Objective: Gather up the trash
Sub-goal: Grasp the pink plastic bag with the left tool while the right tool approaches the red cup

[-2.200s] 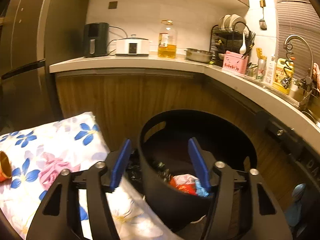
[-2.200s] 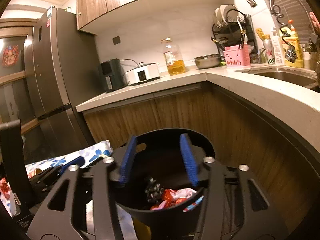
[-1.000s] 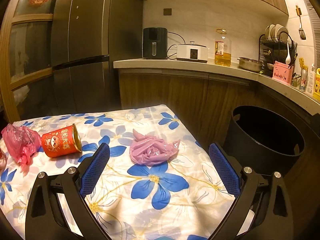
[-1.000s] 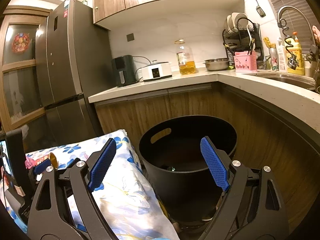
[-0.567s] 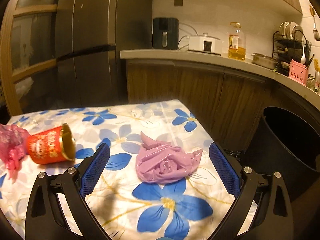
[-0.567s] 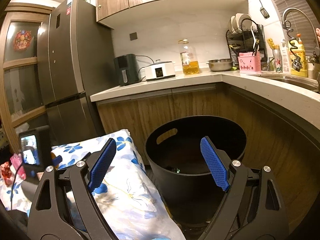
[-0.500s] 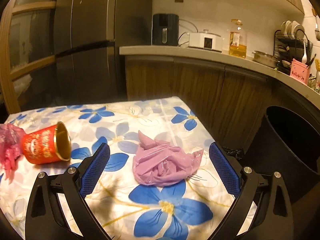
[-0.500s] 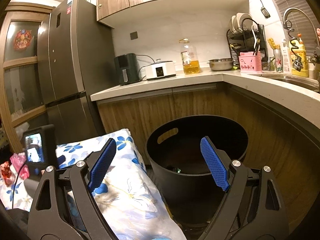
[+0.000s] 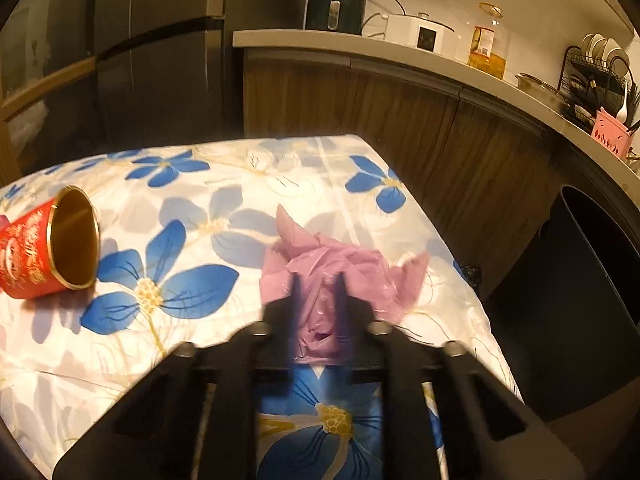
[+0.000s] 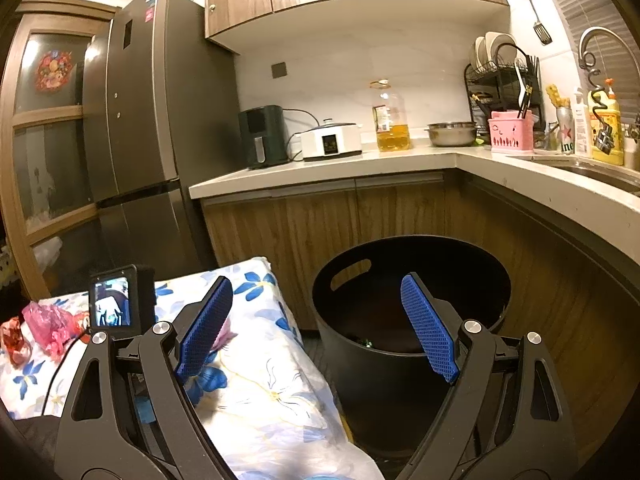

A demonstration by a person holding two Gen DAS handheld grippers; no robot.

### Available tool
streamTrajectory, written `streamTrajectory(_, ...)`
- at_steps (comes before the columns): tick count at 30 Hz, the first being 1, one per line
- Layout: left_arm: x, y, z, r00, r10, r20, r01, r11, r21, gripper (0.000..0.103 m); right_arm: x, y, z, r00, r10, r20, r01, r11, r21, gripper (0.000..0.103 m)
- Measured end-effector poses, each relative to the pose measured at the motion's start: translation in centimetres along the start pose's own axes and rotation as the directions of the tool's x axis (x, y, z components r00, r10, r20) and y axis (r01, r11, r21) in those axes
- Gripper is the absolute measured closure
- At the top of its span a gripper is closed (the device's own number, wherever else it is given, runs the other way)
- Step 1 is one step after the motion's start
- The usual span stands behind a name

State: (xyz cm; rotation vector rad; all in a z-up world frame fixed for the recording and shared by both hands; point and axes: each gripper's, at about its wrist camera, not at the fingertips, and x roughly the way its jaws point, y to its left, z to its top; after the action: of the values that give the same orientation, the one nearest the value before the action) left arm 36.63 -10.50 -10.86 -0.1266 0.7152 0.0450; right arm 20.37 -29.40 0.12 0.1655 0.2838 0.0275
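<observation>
The purple bag (image 9: 328,276) is being pinched as the left gripper (image 9: 318,304) jaws close. It should be gripped fully before lifting to the bin (image 10: 412,312). The right gripper (image 10: 320,328) is held wide, empty, above the bin.

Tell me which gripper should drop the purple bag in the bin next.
Left. The left gripper is closing around the purple bag on the table, while the right gripper hangs open and empty over the bin.
</observation>
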Motion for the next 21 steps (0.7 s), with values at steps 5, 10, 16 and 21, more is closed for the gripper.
streamTrajectory(5, -0.8, 0.5, -0.2, 0.999, -0.042, 0.022, 0.043, 0.999, -0.021, 0.102, -0.4, 0.2, 0.2, 1.0, -0.001, 0.003, 0.001, 1.0, -0.007, 0.018)
streamTrajectory(10, -3.8, 1.9, -0.5, 0.994, -0.047, 0.095, 0.052, 0.997, -0.049, 0.102, -0.4, 0.9, 0.0, 1.0, 0.015, -0.005, -0.015, 1.0, -0.009, 0.018)
streamTrajectory(16, -8.7, 5.4, -2.1, 0.987, -0.005, 0.159, 0.021, 0.994, -0.104, 0.102, 0.8, 2.9, -0.9, 0.996, 0.076, -0.054, -0.076, 0.997, -0.003, 0.018)
streamTrajectory(21, -12.2, 9.1, -3.5, 0.978, 0.058, 0.2, -0.03, 0.99, -0.141, 0.102, 1.7, 5.6, -1.7, 0.986, 0.14, -0.091, -0.141, 0.99, -0.01, 0.018)
